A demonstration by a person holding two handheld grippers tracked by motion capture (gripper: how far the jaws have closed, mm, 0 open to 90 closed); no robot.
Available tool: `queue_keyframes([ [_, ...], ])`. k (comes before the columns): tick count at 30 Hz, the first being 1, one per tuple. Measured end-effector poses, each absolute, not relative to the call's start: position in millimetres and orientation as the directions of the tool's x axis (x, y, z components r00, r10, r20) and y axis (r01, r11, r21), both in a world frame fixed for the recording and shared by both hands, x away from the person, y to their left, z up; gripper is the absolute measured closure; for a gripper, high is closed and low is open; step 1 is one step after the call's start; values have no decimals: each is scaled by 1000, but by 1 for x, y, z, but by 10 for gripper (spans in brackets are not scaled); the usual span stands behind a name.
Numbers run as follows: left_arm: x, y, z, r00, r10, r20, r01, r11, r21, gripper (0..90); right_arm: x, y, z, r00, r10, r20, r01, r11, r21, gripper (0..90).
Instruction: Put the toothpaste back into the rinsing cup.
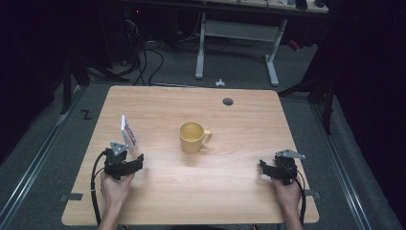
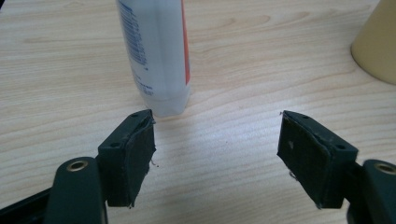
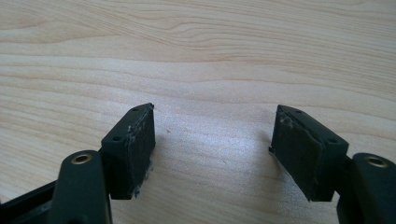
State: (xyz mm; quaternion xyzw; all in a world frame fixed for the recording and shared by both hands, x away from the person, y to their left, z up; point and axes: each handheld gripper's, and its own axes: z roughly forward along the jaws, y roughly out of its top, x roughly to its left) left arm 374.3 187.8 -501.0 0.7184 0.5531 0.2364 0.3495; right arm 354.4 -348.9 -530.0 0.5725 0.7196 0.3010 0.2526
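Note:
A yellow mug (image 1: 192,137) stands upright at the middle of the wooden table (image 1: 239,115), handle to the right; its side (image 2: 377,44) edges into the left gripper view. A white tube with blue print and a red stripe (image 1: 128,129) stands on its cap at the left. My left gripper (image 1: 129,160) sits just in front of the tube (image 2: 156,51), open, nothing between its jaws. My right gripper (image 1: 270,167) rests near the table's front right, open over bare wood (image 3: 215,140).
A round grommet hole (image 1: 228,101) lies near the table's far edge. Beyond the table stand a white desk frame (image 1: 237,33) and cables on the grey floor. Bare wood stretches between the mug and both grippers.

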Motion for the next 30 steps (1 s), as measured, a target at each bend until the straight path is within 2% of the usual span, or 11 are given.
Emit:
queue_keyframes([
  [12, 379, 194, -489, 265, 962, -70, 609, -111, 786, 289, 354, -349, -530, -217, 976, -19, 672, 163, 723, 304],
  [30, 393, 199, -473, 239, 969, -56, 578, -96, 810, 346, 354, -349, -530, -218, 976, -21, 671, 166, 723, 303],
])
